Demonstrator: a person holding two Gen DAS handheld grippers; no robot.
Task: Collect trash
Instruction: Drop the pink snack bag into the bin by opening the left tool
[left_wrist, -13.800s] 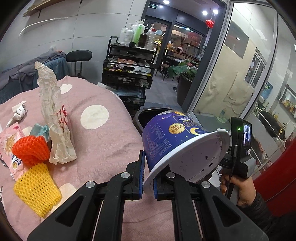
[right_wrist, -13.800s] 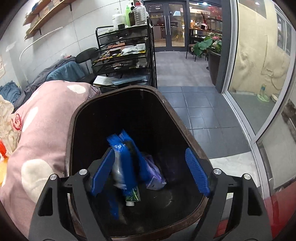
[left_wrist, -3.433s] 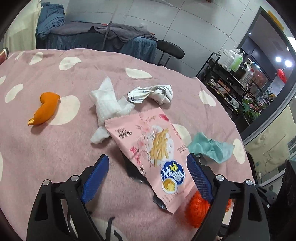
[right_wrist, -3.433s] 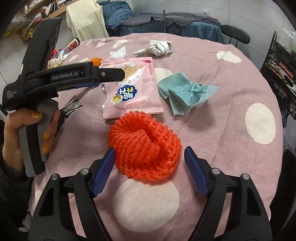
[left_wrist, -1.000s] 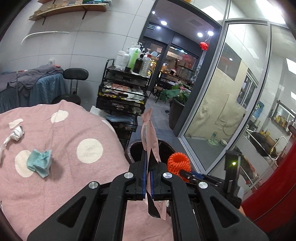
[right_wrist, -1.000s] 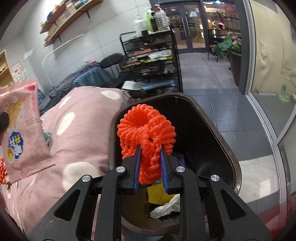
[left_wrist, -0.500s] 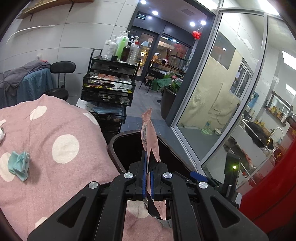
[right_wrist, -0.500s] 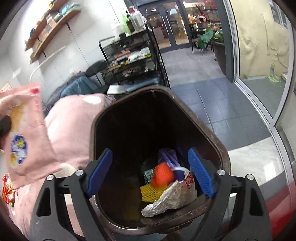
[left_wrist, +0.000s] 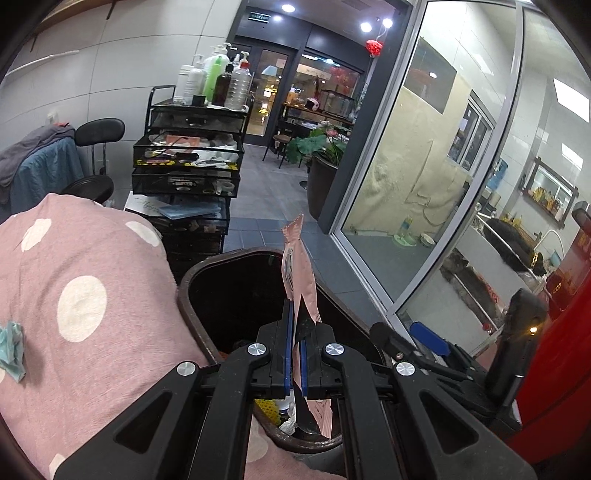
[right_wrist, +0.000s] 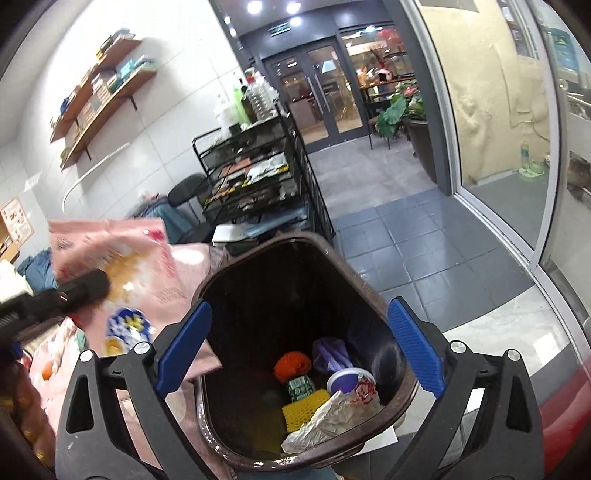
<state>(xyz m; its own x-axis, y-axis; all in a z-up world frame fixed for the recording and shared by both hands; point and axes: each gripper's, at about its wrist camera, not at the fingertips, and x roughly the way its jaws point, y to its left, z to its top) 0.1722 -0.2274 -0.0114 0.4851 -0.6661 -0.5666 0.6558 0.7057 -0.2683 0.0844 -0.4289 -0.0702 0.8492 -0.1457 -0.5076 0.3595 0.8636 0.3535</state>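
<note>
Here, the left gripper (left_wrist: 294, 354) is clenched on a pink snack bag (left_wrist: 300, 284); the blue fingers (left_wrist: 287, 347) pinch it edge-on, with the bag's long axis standing roughly upright between them. Its top corner rises above the fingers and its lower end hangs below them. From the left wrist view the bag is held over the near rim of the bin (left_wrist: 192, 280), so the bin mouth lies directly ahead of and below the fingers. In the right wrist view the bag is seen flat-on at the left, blurred, printed with a blue-and-yellow mark, partly over the bin's left rim.

The right gripper (right_wrist: 299, 343) is spread wide and holds nothing. It is poised above the bin mouth, one finger to each side. Of the two, the left is the one carrying trash, so the coming drop is judged to be its job.

Inside the bin are seen an orange net (right_wrist: 293, 364), a yellow net (right_wrist: 304, 408), a purple cup (right_wrist: 343, 380), a crumpled wrapper (right_wrist: 332, 417) and a small green carton.

On the pink spotted table (left_wrist: 92, 350), a teal cloth (left_wrist: 11, 349) lies uncollected.
</note>
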